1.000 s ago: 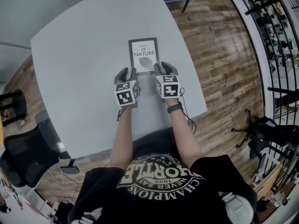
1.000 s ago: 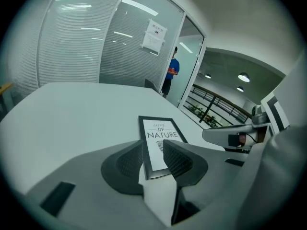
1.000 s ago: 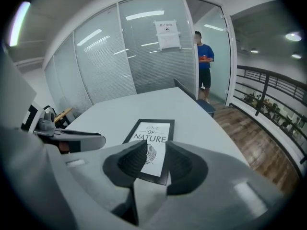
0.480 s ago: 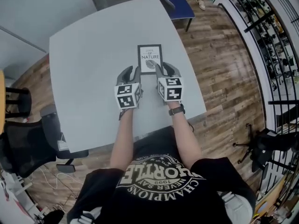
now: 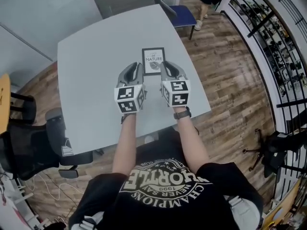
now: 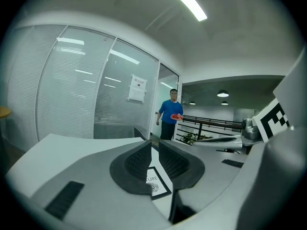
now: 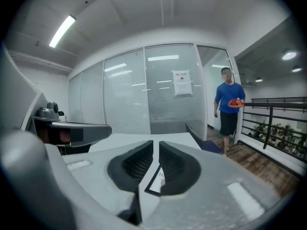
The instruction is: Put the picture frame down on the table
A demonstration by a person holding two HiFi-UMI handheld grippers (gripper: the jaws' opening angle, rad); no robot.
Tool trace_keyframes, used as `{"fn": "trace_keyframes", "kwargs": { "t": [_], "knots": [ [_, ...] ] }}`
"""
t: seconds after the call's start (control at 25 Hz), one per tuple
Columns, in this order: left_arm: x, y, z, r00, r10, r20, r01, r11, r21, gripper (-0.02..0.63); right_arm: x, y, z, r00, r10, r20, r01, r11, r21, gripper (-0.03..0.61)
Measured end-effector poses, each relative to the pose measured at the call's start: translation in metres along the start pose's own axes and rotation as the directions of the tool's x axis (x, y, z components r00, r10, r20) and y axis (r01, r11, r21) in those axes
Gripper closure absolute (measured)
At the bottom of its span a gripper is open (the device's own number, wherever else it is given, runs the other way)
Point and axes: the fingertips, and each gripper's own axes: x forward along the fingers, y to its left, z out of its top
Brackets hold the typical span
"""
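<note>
1. The picture frame (image 5: pixel 153 61) lay flat on the grey desk (image 5: pixel 91 66), face up.
2. It had a black edge and a white card inside, and the word "NATURE" showed on the card.
3. The frame was on the far part of the desk from the person holding the claws, a bit toward the right side.
4. The left claw (image 5: pixel 134 71) was just beside the frame's near left corner.
5. The right claw (image 5: pixel 168 70) was just beside the frame's near right corner.
6. In the left claw's own view, its two dark pads were pressed almost together, with only a thin slit between them. Nothing was in the slit, and the frame lay on the desk past the tips.
7. In the right claw's own view, its pads were also almost together and pinched nothing. The frame's corner showed low down behind them.
8. The pictures did not show whether either claw touched the frame.
9. A blue chair (image 5: pixel 184 14) stood at the far side of the desk.
10. A black chair (image 5: pixel 29 150) stood at the left.
11. A person in a blue top (image 7: pixel 229 107) stood far off by the glass wall, holding something red.
</note>
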Motion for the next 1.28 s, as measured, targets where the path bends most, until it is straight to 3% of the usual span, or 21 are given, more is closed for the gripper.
{"fn": "trace_keyframes", "kwargs": {
  "t": [0.44,1.28],
  "knots": [
    [-0.042,-0.019,0.035,0.996,-0.013,0.085,0.011,1.000,0.027,0.607,-0.051,0.012,0.055,0.989,-0.032,0.145,0.038,0.999,-0.037,0.579],
    [-0.031,-0.025,0.036,0.996,-0.002,0.094,0.002,1.000,0.000,0.607,-0.040,0.004,0.058,0.988,-0.007,0.153,0.016,0.998,-0.055,0.580]
  ]
}}
